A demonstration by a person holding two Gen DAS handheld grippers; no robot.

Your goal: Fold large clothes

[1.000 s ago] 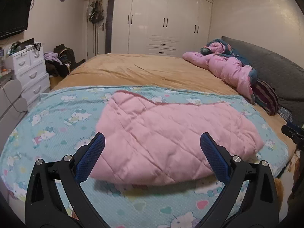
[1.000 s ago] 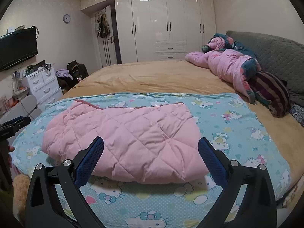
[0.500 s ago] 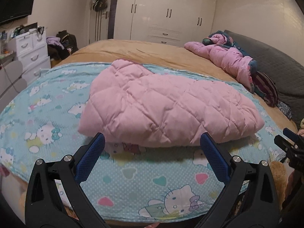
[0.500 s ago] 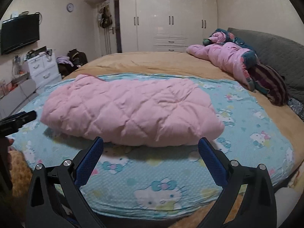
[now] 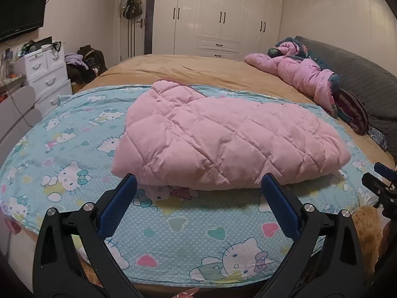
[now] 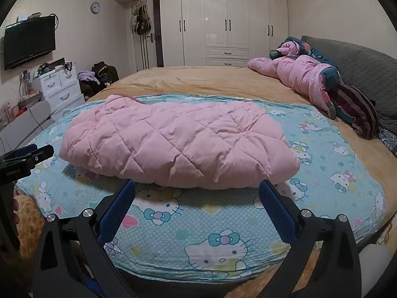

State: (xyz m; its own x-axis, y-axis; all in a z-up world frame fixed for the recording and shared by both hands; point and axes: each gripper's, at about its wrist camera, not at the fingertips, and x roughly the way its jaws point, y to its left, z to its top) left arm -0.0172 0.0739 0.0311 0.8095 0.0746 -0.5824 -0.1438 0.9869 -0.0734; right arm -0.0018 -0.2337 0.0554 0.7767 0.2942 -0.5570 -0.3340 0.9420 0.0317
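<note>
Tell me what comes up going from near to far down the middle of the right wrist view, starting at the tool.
Right tool → cartoon-cat sheet → folded pink quilted jacket → tan bedspread → white wardrobe.

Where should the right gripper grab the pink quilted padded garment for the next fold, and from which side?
Probably the rounded right-hand end of the pink quilted padded garment, low at its edge, coming in from the right along the blue cartoon-print sheet. That end lies puffy, free and nearest the open right gripper. Its bulk suggests a deep bite. The open left gripper could mirror this at the other end.
</note>
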